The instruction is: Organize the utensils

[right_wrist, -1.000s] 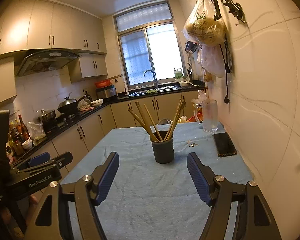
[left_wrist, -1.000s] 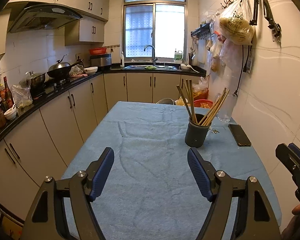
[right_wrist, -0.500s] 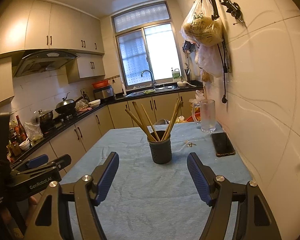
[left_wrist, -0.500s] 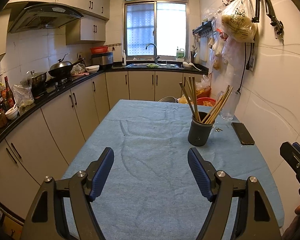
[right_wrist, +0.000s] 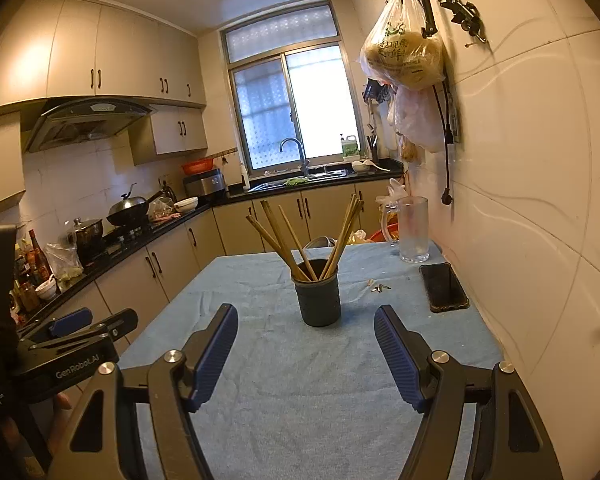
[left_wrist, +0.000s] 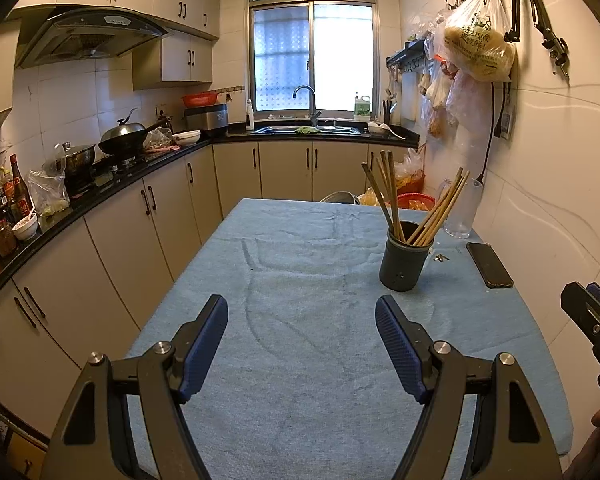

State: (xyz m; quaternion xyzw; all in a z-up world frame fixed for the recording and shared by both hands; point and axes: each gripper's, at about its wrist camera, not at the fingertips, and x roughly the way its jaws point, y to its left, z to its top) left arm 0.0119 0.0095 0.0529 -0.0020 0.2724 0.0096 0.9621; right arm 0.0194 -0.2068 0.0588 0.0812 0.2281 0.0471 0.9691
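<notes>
A dark round holder (left_wrist: 405, 258) stands on the blue cloth-covered table (left_wrist: 300, 280) toward its right side, with several wooden chopsticks (left_wrist: 438, 212) fanned out in it. It also shows in the right wrist view (right_wrist: 318, 298), chopsticks (right_wrist: 280, 240) leaning left and right. My left gripper (left_wrist: 302, 338) is open and empty over the near part of the table, left of the holder. My right gripper (right_wrist: 306, 346) is open and empty, in line with the holder and short of it.
A black phone (left_wrist: 489, 265) lies right of the holder near the wall, with small metal bits (left_wrist: 441, 257) between them. A glass mug (right_wrist: 412, 230) stands at the far right corner. Kitchen counters (left_wrist: 100, 196) run along the left.
Both grippers have drawn back and shifted slightly. The holder sits a little farther off in both views. Jaws stayed open.
</notes>
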